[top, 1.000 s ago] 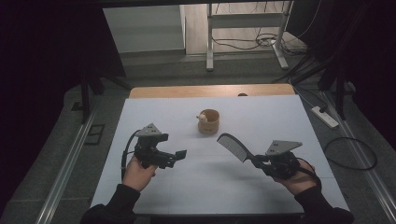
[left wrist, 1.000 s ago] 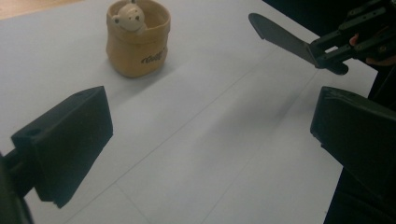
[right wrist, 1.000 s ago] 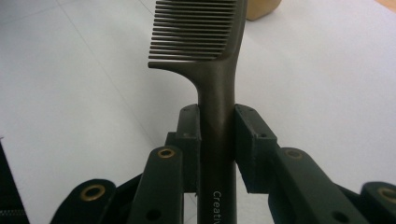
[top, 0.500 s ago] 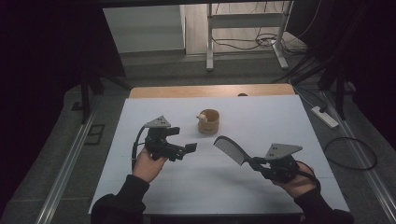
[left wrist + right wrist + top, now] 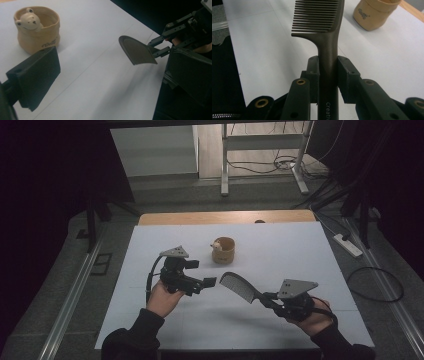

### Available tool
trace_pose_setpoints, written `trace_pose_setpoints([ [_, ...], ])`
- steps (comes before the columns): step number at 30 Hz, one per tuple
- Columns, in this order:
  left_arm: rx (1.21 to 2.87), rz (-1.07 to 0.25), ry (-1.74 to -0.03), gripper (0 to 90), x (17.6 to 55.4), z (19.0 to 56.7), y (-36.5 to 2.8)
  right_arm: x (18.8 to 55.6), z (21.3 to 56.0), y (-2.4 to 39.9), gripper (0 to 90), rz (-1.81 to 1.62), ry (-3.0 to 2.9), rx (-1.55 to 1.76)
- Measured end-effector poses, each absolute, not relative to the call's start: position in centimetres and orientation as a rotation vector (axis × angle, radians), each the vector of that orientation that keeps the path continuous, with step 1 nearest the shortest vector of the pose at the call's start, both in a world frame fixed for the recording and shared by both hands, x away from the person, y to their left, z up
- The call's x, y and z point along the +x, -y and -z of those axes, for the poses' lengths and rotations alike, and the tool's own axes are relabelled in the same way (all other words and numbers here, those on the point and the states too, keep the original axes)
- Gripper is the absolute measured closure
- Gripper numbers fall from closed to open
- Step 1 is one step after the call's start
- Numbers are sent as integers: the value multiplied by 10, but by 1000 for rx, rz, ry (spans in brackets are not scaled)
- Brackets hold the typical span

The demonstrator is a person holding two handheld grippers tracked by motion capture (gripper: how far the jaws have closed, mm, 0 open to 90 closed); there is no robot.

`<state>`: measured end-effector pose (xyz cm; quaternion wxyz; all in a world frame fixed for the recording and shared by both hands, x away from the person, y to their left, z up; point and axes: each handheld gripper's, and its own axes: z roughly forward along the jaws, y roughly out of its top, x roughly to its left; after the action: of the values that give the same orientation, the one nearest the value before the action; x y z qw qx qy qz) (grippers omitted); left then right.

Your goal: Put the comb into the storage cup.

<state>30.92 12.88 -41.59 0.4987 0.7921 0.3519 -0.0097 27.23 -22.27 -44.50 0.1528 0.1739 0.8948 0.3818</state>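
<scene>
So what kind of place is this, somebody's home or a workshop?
Most likely a lab or recording room. A bare white table stands amid dark curtains, cables and a power strip lie on the floor, and a person works handheld grippers, the right gripper clamping a comb.

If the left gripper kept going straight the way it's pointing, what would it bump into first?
Probably the comb held by the right gripper: the left gripper, jaws open, points at its toothed end, with bare table between. Depth is hard to judge; it might pass just beside it.

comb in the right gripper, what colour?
Dark grey-brown comb, plain, with pale lettering on the handle. Right gripper view shows it best.
</scene>
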Motion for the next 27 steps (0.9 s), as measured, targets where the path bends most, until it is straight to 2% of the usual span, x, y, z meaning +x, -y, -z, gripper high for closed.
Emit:
trace_pose_setpoints([
  [27, 1906, 240, -865, 0, 317, 427, -106, 257, 443, 204, 725, -1156, -2539, 333],
])
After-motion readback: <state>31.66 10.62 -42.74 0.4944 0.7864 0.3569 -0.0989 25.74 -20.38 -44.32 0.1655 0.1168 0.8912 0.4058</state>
